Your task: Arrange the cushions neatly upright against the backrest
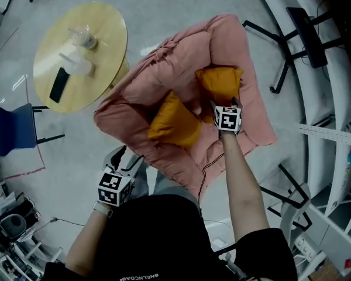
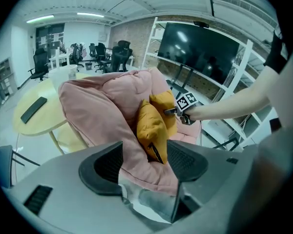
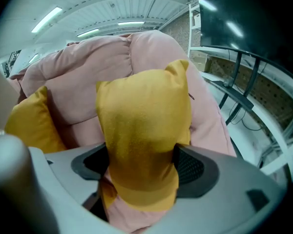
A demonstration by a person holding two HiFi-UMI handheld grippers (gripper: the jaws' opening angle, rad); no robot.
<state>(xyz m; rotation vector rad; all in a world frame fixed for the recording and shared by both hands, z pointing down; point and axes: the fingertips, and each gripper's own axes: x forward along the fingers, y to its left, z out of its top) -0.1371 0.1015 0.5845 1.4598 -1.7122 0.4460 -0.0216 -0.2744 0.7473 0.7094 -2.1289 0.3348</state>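
Pink floor sofa (image 1: 164, 69) beside round table (image 1: 99, 28). Two orange cushions on it: left cushion (image 1: 174, 122) loose, leaning on seat; right cushion (image 1: 221, 81) upright against backrest, pinched in right gripper (image 1: 221, 105). Left gripper (image 2: 144, 162) spread, empty, near sofa's front edge.

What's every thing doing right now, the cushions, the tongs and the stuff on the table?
right cushion, upright at the backrest, squeezed in the right tongs.
left cushion, tilted in the seat, nobody holding it.
left tongs, apart round an edge of the pink chair; grip unclear.
dark handset, lying flat on the round table.
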